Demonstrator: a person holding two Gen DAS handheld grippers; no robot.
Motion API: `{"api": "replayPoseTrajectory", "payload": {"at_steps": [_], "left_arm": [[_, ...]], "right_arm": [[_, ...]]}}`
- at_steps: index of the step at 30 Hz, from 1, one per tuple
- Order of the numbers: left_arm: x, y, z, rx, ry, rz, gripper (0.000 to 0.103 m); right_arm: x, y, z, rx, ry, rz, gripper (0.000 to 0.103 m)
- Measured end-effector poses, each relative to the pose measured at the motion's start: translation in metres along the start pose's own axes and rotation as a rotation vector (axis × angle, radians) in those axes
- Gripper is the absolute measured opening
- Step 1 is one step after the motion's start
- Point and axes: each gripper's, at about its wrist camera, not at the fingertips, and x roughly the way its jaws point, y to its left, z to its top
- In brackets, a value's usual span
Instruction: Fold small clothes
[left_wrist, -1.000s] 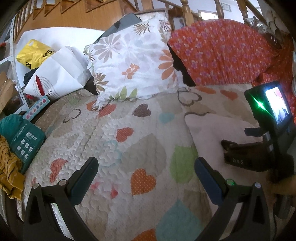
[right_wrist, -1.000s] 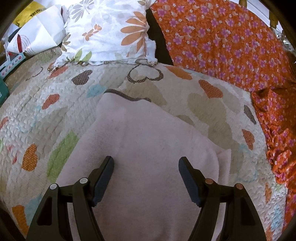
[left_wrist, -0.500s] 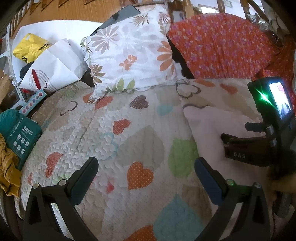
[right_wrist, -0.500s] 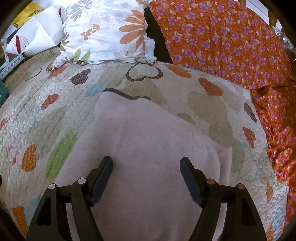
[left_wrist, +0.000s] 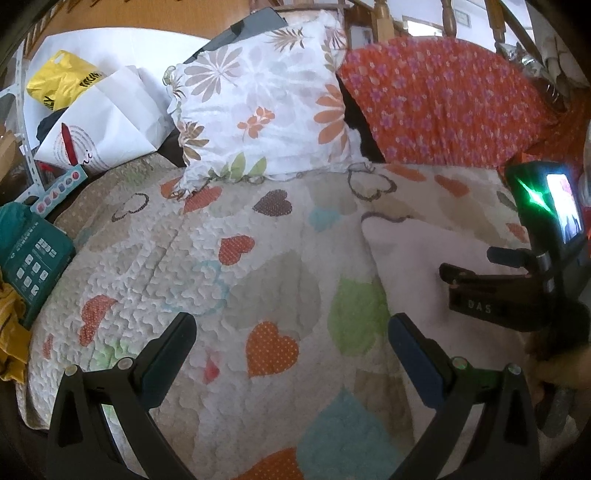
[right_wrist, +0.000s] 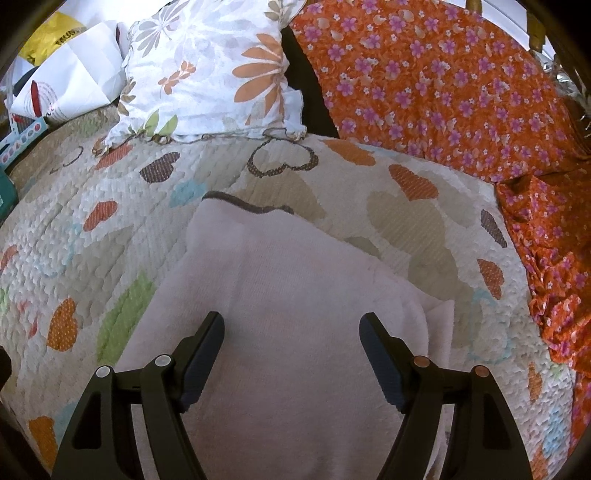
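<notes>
A pale pink garment (right_wrist: 288, 295) with a dark trim at its far edge lies flat on the heart-patterned quilt (right_wrist: 92, 240). A folded corner sticks out at its right side. My right gripper (right_wrist: 291, 325) hovers over the garment's middle, open, with nothing between its fingers. In the left wrist view the same garment (left_wrist: 406, 266) lies to the right. My left gripper (left_wrist: 291, 332) stands open above the bare quilt (left_wrist: 240, 288), left of the garment. The right gripper's body (left_wrist: 517, 291) and its lit screen show at the right edge.
A white floral pillow (left_wrist: 266, 110) and an orange flowered cover (left_wrist: 443, 99) lie at the back. White and yellow bags (left_wrist: 96, 110), a teal box (left_wrist: 33, 258) and yellow cloth sit at the left. Orange flowered fabric (right_wrist: 554, 258) drapes along the right.
The left wrist view has tilted slightly, so the scene sits a bit higher in frame. Neither gripper has moved over the quilt, and the garment lies as before.
</notes>
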Motion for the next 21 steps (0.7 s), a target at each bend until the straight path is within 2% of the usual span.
{"api": "replayPoseTrajectory", "payload": {"at_steps": [13, 17, 21], "left_arm": [[-0.001, 0.000, 0.001, -0.014, 0.005, -0.014, 0.103], [0.002, 0.001, 0.001, -0.014, 0.014, 0.005, 0.103], [-0.001, 0.001, 0.003, -0.001, -0.015, 0.050, 0.103]], "right_arm": [[-0.007, -0.010, 0.004, 0.045, -0.024, -0.003, 0.080], [-0.007, -0.011, 0.003, 0.049, -0.026, -0.003, 0.080], [-0.007, -0.011, 0.003, 0.047, -0.025, -0.004, 0.080]]}}
